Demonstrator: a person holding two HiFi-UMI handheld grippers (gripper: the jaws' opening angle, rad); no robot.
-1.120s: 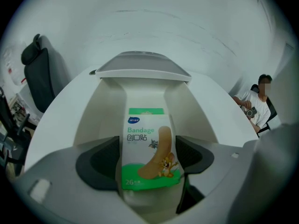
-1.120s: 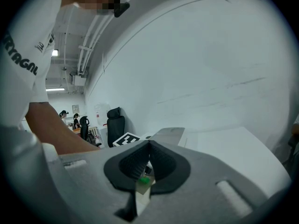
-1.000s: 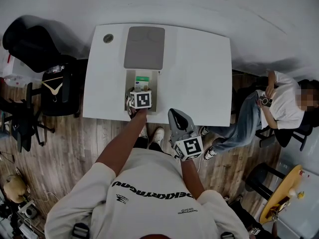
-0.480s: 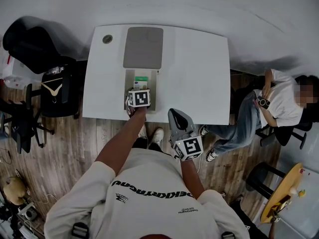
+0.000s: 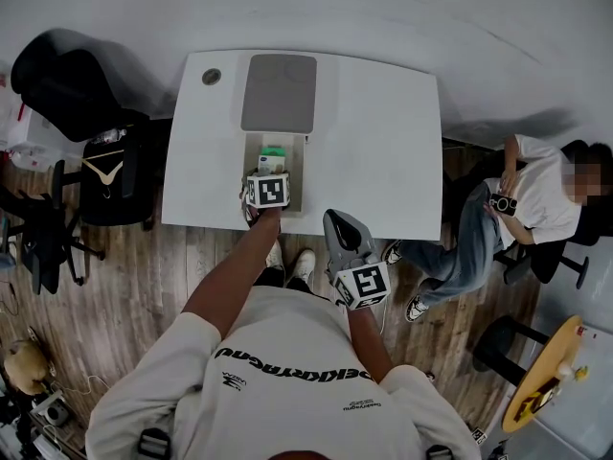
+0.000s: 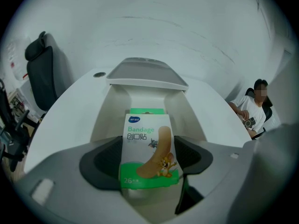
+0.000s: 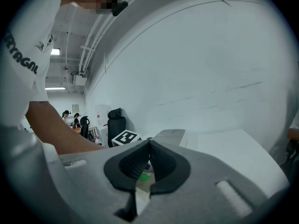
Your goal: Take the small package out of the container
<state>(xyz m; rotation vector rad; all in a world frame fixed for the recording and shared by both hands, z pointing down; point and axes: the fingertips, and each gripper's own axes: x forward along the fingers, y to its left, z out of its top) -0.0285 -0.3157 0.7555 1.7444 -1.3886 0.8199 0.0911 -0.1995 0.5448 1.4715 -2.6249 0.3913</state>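
Observation:
A small white and green bandage package (image 6: 147, 141) stands upright between the dark pads (image 6: 105, 162) of my left gripper (image 6: 147, 161), which is shut on it. The package is inside the open white container (image 6: 108, 113), with another green pack (image 6: 147, 111) right behind it. In the head view, my left gripper (image 5: 270, 175) reaches into the container (image 5: 299, 175) near the table's front edge, and a bit of green pack (image 5: 273, 153) shows past it. My right gripper (image 5: 339, 223) is shut and empty, held below the table's front edge; in its own view the right gripper (image 7: 148, 164) has its pads together.
The container's grey lid (image 5: 279, 94) lies on the white table (image 5: 383, 142) just behind the container. A round grommet (image 5: 211, 77) marks the table's back left corner. Black chairs (image 5: 105, 171) stand to the left, and a seated person (image 5: 532, 199) is at the right.

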